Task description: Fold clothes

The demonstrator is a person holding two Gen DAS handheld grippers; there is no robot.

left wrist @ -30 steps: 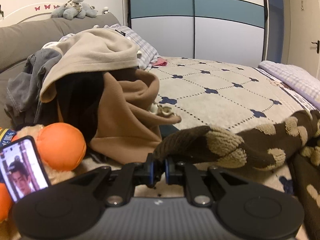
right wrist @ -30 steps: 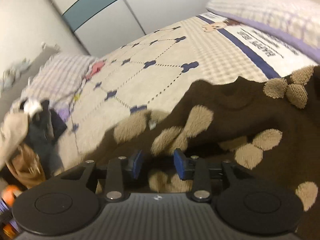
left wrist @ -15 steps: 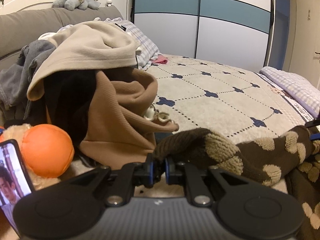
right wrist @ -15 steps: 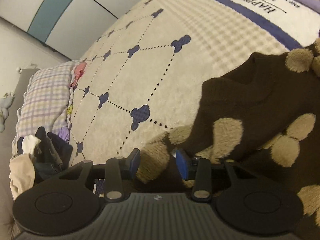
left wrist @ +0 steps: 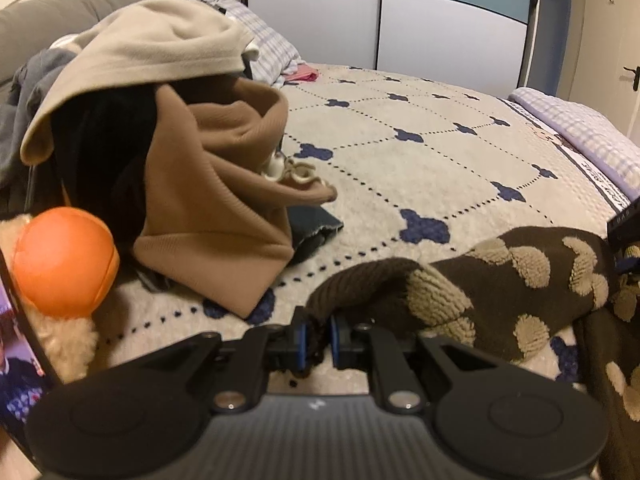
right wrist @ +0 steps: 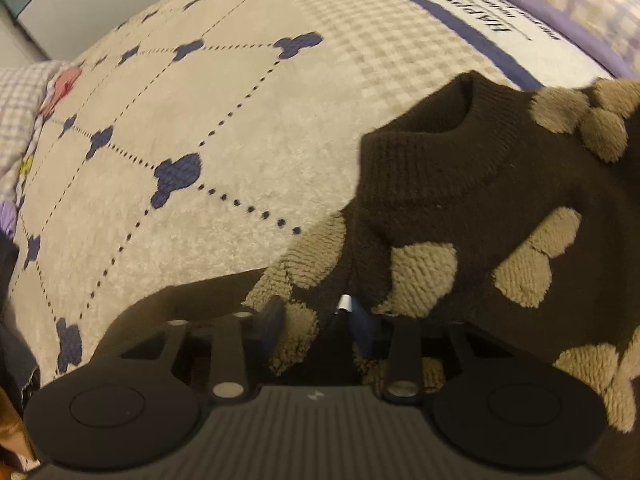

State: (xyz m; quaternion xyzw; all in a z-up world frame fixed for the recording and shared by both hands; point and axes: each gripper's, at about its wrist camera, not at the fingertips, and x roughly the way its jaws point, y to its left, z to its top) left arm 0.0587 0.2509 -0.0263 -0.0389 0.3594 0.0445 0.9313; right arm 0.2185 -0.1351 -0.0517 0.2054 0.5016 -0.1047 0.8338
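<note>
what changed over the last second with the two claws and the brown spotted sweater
The right claw tipped down toward the dark brown knitted sweater with tan spots, near its collar, and its jaws are closing with a fold between them. The left claw stayed clamped on the ribbed sleeve cuff. The pile of beige and brown clothes did not shift.

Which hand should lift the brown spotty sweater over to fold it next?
Probably the left. The left gripper is already shut on the sweater's cuff, while the right gripper's jaws are closing around the fabric by the collar.
</note>
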